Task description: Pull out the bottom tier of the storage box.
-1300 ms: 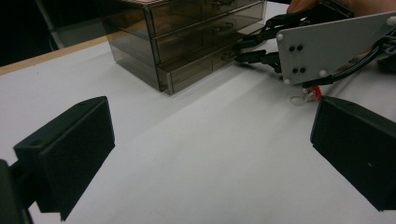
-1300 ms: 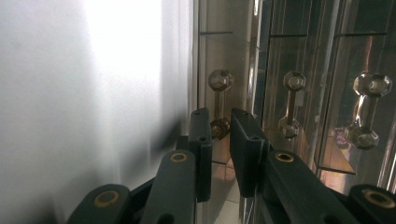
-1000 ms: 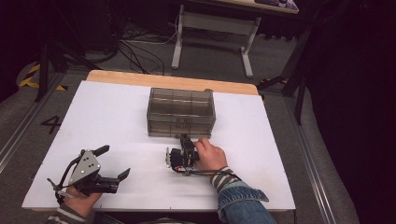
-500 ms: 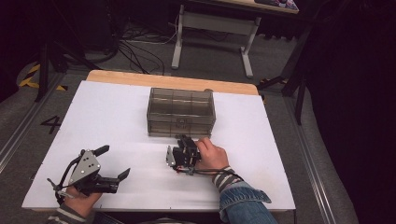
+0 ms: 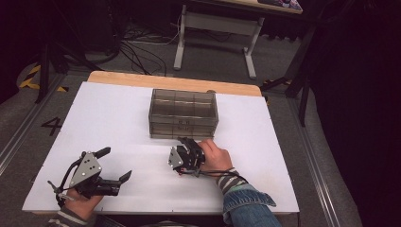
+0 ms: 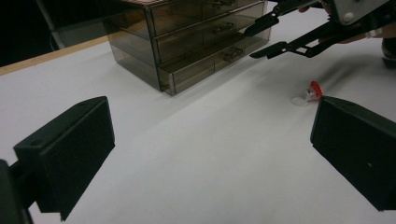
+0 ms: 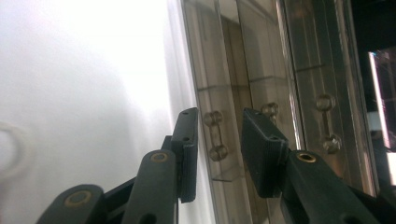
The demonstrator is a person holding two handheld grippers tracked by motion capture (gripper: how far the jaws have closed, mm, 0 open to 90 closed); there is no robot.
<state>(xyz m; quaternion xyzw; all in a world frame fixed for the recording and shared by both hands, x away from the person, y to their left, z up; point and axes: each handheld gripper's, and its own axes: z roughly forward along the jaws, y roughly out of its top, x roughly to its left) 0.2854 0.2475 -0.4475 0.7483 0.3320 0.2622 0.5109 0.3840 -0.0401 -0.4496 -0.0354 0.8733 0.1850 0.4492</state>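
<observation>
Drawer unit (image 5: 183,113): smoky clear plastic, three tiers, all shut, upright at table's 12 o'clock. Bottom drawer handle (image 7: 214,135) faces 6 o'clock, untouched, in line with a narrow jaw gap

One floor mark can be read, and nothing else.
A dark "4" (image 5: 50,126) stands on the grey floor (image 5: 21,142) just off the left edge of the desk (image 5: 113,123), seen from the high view. Farther back from the desk's left corner, yellow-and-black hazard stripes (image 5: 29,78) lie on the same floor, a sign without words. The drawer box (image 5: 183,113) on the desk carries no label that can be made out in the high view or in either gripper view.
</observation>
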